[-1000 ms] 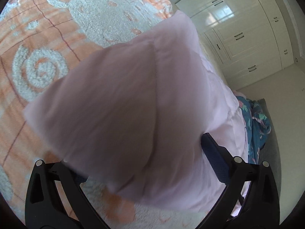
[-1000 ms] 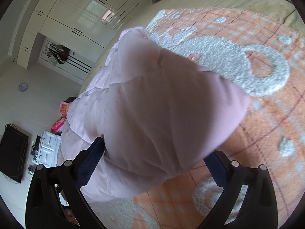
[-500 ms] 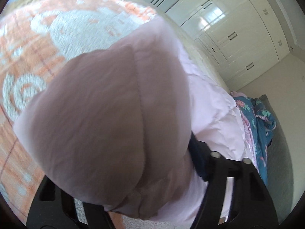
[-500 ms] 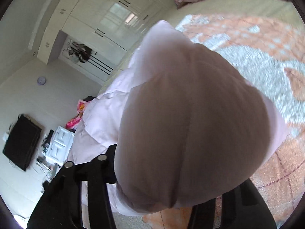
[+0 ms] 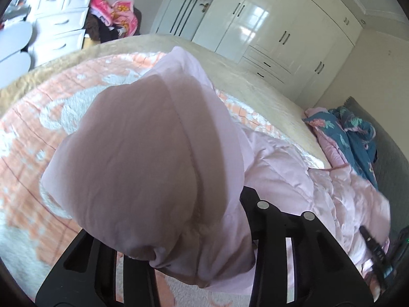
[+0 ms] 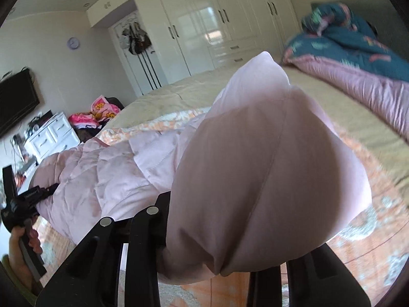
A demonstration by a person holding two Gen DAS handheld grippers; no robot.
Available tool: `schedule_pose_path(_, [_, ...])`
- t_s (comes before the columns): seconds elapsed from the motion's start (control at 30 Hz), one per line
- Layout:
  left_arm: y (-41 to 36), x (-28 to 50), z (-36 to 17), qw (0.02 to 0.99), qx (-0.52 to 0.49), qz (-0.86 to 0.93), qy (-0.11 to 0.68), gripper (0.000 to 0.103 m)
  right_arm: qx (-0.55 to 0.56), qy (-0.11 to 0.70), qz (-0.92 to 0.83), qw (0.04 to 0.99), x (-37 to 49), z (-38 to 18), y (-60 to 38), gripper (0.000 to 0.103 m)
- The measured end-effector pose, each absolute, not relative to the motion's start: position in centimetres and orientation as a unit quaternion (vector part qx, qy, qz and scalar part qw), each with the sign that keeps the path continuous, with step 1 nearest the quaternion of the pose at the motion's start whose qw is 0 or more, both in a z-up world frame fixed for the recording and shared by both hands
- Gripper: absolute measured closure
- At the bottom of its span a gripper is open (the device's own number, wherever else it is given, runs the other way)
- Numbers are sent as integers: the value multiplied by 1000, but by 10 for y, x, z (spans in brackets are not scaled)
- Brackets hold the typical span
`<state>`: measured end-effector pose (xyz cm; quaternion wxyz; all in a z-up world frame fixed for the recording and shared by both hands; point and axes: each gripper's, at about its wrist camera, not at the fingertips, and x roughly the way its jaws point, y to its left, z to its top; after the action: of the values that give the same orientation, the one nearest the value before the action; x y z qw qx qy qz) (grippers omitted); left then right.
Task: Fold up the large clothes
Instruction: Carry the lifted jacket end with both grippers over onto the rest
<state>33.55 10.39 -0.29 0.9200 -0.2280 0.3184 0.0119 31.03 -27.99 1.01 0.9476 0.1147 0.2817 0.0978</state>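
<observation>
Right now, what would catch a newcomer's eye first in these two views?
A bulging fold of the pale pink quilted jacket fills the middle of each wrist view, pinched in the left gripper and the right gripper. Beneath it spreads the orange and white blanket, and a teal floral quilt lies bunched at the bed's far end.
</observation>
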Motion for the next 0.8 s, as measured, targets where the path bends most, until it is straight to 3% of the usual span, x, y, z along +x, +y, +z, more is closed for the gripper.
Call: schedule_pose_path(0.8, [109, 221, 17, 920, -187, -12, 345, 74, 103, 317, 85, 939, 185, 32, -275, 75])
